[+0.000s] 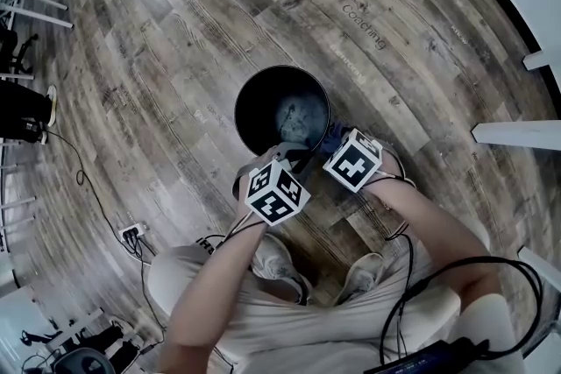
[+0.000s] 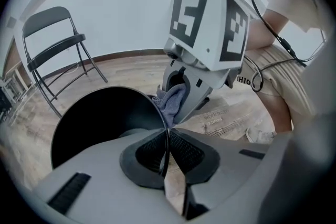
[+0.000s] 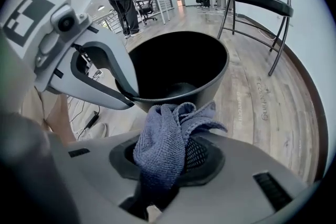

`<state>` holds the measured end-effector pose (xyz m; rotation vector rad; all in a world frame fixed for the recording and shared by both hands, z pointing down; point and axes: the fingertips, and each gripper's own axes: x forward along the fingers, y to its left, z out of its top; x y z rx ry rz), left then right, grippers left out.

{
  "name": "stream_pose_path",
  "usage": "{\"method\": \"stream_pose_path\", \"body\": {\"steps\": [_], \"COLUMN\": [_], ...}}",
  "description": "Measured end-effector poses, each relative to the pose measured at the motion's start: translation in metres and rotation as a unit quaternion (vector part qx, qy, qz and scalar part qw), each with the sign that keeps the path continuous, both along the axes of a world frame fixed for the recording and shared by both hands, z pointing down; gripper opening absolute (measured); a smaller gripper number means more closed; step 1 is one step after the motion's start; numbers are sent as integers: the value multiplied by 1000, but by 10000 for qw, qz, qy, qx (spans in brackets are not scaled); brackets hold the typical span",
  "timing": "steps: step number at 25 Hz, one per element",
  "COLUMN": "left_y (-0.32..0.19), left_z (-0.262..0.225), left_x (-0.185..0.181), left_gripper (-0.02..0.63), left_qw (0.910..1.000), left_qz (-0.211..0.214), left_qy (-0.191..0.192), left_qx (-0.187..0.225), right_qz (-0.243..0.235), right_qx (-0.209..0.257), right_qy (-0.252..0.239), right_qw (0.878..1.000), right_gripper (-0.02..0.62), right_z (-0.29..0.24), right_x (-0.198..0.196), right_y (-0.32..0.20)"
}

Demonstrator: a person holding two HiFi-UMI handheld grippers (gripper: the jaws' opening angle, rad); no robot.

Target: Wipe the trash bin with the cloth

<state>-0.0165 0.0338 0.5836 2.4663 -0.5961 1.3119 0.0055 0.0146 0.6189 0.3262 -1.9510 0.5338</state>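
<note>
A: Where's the trash bin (image 1: 256, 105) sitting?

B: Middle of the head view, upright on the wooden floor (image 1: 149, 57), open mouth up, just ahead of the person's shoes (image 1: 279, 261).

A: And the left gripper (image 2: 167, 139)?

B: Its jaws are closed down on the bin's near rim. The thin black edge runs straight between the two pads. I'd say that's to steady it, since a light bin would slide or tip once it is rubbed.

A: The cloth (image 3: 167, 126)?

B: It's blue-grey and bunched up in the right gripper (image 3: 173, 162), whose jaws are clamped on it with a loose fold spilling out ahead. It hangs just below the rim by the bin's outer wall, lower centre of the right gripper view. Whether it touches the wall I can't tell.

A: Why so close to the other gripper?

B: My guess is that wiping beside the held spot sends the push straight into the grip. The wiping itself looks barely begun.
</note>
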Motion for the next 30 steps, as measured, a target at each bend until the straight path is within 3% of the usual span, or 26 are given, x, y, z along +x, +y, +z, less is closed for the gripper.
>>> {"method": "stream_pose_path", "body": {"steps": [14,19,26,30], "left_y": [-2,-3,-2,-1], "left_z": [-1,-2,-2,-4], "left_x": [1,-1,-2,-4], "left_gripper": [18,18,18,18], "left_qw": [10000,10000,9999,9997], "left_qz": [-49,-18,77,103], "left_qy": [35,59,119,231], "left_qx": [-37,16,44,65], "right_qz": [100,488,267,479], "right_qx": [-154,-424,-335,-526], "right_qy": [40,-179,88,-181], "right_qw": [9998,9977,9990,9973], "right_gripper": [109,109,109,110], "right_z": [86,125,175,190], "right_x": [1,-1,-3,-5], "right_y": [-13,-10,-2,2]}}
